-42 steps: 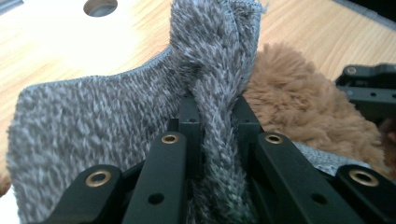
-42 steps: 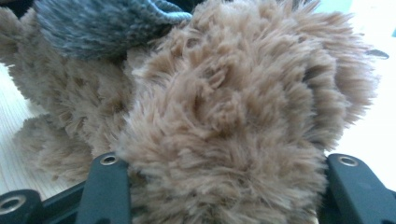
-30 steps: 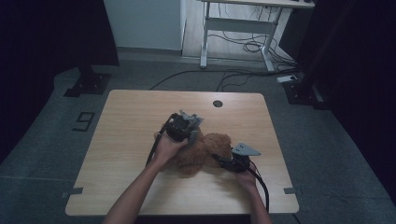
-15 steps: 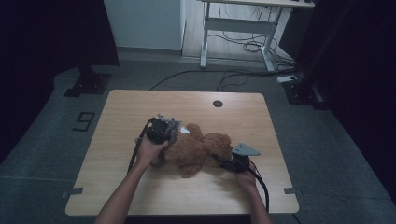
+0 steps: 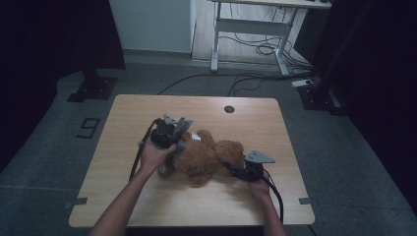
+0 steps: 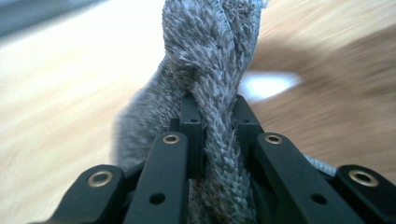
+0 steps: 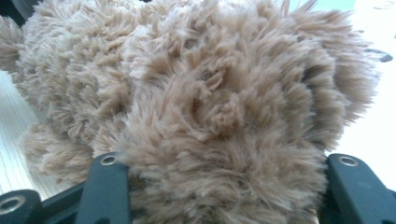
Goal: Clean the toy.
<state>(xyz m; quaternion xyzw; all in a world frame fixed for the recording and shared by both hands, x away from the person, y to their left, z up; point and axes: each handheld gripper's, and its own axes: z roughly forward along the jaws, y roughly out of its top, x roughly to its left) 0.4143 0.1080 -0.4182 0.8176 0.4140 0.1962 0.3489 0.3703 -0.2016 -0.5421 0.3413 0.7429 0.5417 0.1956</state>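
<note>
A brown teddy bear (image 5: pixel 209 157) lies on the wooden table (image 5: pixel 246 118), a little right of the middle. My left gripper (image 5: pixel 178 143) hovers at the bear's left end. In the left gripper view it (image 6: pixel 217 112) is shut on a strip of grey fuzzy cloth (image 6: pixel 210 56) that stands up between its jaws. My right gripper (image 5: pixel 235 169) sits at the bear's right end. The right gripper view has its jaws (image 7: pixel 219 186) on either side of the bear's furry head (image 7: pixel 201 93), pressed into the fur.
A small white patch (image 5: pixel 199 135) lies on the table just behind the bear. A round hole (image 5: pixel 228 108) sits near the table's far edge. On the floor beyond are a white desk frame (image 5: pixel 246 29), cables and a black stand base (image 5: pixel 93 88).
My left gripper has moved left, off the top of the bear to its left end, and more of the bear now shows. The right gripper has stayed put.
</note>
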